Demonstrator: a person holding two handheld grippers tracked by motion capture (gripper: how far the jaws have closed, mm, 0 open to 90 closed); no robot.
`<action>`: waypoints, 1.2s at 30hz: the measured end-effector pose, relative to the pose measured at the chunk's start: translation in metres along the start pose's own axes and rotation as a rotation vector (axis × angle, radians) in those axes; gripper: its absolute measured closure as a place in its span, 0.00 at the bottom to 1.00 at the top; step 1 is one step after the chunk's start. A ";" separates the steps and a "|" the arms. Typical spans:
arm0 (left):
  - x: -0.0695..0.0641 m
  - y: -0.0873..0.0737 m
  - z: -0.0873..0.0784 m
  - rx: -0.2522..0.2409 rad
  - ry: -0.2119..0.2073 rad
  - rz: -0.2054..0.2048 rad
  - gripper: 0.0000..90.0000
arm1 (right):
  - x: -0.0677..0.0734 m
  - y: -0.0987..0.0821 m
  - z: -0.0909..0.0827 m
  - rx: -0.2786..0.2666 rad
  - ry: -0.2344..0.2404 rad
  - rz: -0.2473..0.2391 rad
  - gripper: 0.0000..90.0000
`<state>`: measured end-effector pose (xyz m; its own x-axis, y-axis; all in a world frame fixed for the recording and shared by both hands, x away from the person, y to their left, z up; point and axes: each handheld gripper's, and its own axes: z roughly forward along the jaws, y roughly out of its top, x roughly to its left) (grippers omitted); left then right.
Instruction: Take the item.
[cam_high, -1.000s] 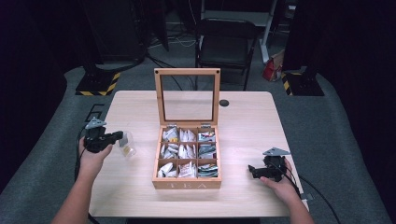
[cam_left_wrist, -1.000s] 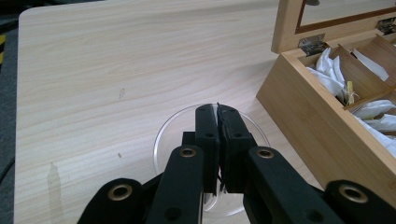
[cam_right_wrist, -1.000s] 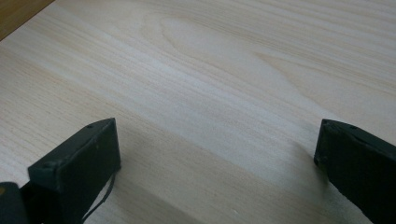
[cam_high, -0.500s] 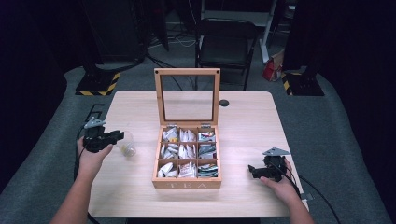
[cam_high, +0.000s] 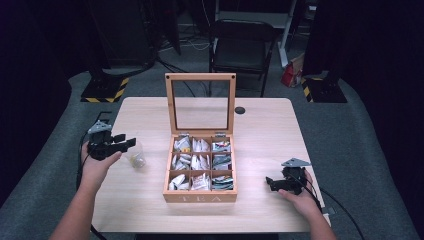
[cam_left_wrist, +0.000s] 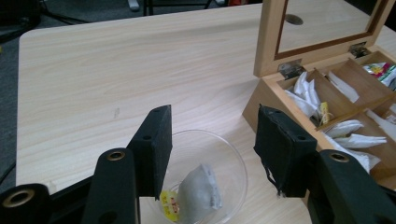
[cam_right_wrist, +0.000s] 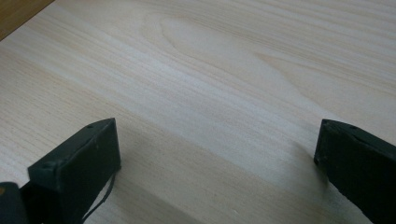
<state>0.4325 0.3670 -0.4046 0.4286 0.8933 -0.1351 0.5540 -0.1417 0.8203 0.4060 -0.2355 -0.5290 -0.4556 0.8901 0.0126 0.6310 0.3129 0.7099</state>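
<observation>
The left gripper (cam_left_wrist: 212, 154) is holding its two black jaws spread apart with nothing between them, hovering over the near rim of a small clear glass bowl (cam_left_wrist: 224, 158) that is standing on the pale wooden table (cam_left_wrist: 116, 70) just left of the open wooden tea box (cam_high: 201, 165). Inside the bowl a single white tea bag with a yellow tag (cam_left_wrist: 198, 191) is lying, its long axis running roughly away from the camera in the left gripper view, in line with the jaws' reach and directly below the gap between them. The right gripper (cam_right_wrist: 215, 158) is likewise holding its jaws wide apart and empty, resting low over bare table well to the right of the tea box, near the table's front right corner in the high view (cam_high: 287, 183). The tea box is standing at the table's middle with its glass-paned lid (cam_high: 201, 102) propped upright and its nine compartments filled with assorted tea bags. The left gripper is much the nearer to the bowl, so any move on the bowl or its tea bag would probably fall to that hand.
</observation>
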 end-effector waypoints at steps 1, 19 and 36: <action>-0.001 0.001 -0.001 -0.002 -0.003 0.004 0.51 | 0.000 0.000 0.000 -0.001 0.000 0.000 0.00; -0.022 0.004 -0.007 -0.008 -0.058 0.054 0.50 | 0.000 0.000 0.000 0.000 0.000 0.001 0.00; -0.039 -0.012 -0.009 -0.001 -0.099 0.086 0.50 | 0.000 0.000 0.000 0.000 0.000 0.000 0.00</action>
<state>0.4027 0.3374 -0.4038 0.5430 0.8313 -0.1185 0.5112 -0.2153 0.8320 0.4059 -0.2355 -0.5290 -0.4554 0.8902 0.0127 0.6312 0.3128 0.7098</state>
